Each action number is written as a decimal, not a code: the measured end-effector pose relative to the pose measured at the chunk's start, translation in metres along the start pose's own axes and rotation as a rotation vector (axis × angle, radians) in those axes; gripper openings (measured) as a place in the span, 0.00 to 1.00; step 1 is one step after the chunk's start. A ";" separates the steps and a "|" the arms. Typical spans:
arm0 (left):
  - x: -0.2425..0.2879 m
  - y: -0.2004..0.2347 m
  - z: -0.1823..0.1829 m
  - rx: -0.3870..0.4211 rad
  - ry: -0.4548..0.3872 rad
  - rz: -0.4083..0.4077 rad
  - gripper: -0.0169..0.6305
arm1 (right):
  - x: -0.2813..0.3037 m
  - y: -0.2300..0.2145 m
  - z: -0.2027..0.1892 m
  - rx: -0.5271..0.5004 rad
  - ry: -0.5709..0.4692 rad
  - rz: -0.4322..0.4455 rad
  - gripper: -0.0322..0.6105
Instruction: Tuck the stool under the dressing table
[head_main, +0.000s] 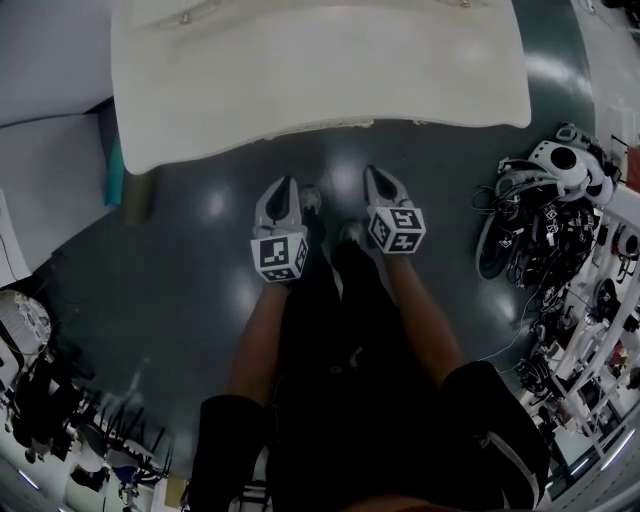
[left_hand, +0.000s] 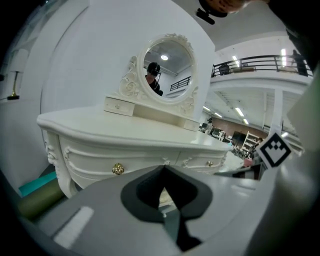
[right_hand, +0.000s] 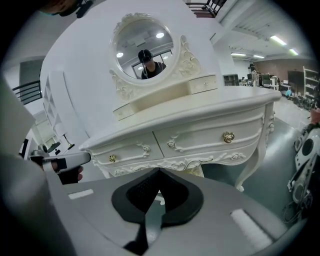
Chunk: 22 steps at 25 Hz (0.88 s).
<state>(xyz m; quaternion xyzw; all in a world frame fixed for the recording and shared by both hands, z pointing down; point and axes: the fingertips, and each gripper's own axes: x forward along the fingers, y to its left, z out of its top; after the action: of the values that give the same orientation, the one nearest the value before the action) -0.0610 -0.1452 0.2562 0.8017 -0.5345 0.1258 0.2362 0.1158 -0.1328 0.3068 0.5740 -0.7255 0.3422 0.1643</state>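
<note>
The dressing table (right_hand: 200, 117) looks like painted wood, cream-white with a smooth satin sheen, its carved scrolls standing raised from the drawer fronts. Its knobs (right_hand: 228, 136) are shiny brass-coloured metal. The oval mirror (right_hand: 142, 47) is clear, reflective glass. The floor (head_main: 200, 270) is dark, smooth and glossy, throwing back the ceiling lights. The left gripper (left_hand: 163, 168) and right gripper (right_hand: 159, 171) have matt grey plastic shells, with dark pads (right_hand: 142, 192) finely textured like rubber.
</note>
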 end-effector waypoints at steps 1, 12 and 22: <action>-0.003 -0.004 0.005 0.004 -0.005 0.006 0.04 | -0.006 0.001 0.006 -0.006 -0.007 0.003 0.05; -0.086 -0.057 0.041 -0.016 -0.024 0.071 0.04 | -0.096 0.022 0.042 -0.058 -0.054 0.041 0.05; -0.162 -0.114 0.082 0.022 -0.098 0.062 0.04 | -0.191 0.054 0.058 -0.101 -0.112 0.100 0.05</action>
<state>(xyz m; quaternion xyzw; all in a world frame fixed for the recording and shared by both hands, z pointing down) -0.0251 -0.0219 0.0840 0.7924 -0.5686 0.0997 0.1969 0.1287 -0.0292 0.1279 0.5464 -0.7776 0.2804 0.1350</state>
